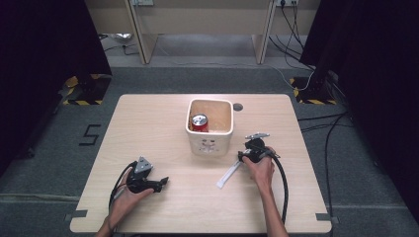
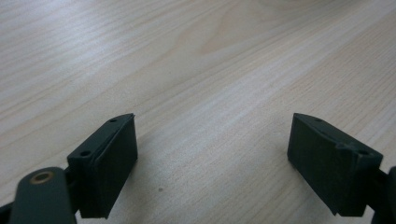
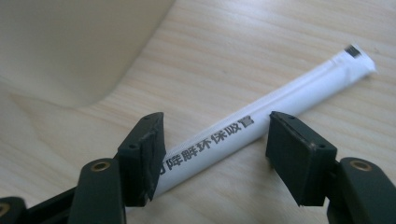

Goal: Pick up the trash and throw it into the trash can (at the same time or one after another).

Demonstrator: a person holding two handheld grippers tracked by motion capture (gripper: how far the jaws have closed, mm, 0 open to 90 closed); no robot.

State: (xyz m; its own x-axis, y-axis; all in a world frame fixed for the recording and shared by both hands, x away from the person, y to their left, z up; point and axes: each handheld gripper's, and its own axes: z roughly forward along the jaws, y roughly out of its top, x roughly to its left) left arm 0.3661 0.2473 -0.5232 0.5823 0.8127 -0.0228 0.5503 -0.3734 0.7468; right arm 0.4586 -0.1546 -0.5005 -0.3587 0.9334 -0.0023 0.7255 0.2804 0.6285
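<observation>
underneath: pale wood table (image 1: 163,123), grey floor (image 1: 49,148).

White wrapped straw (image 3: 261,114) with dark print; red can (image 1: 199,122); cream bin (image 1: 209,143); pale wood-grain table (image 1: 148,123).

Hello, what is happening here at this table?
A person holds a gripper in each hand. The right gripper is down over a white paper-wrapped straw lying on the table; the straw runs between its jaws, which do not yet press on it. The left gripper rests open above bare wood. Behind stands a white bin with a red can inside.
</observation>
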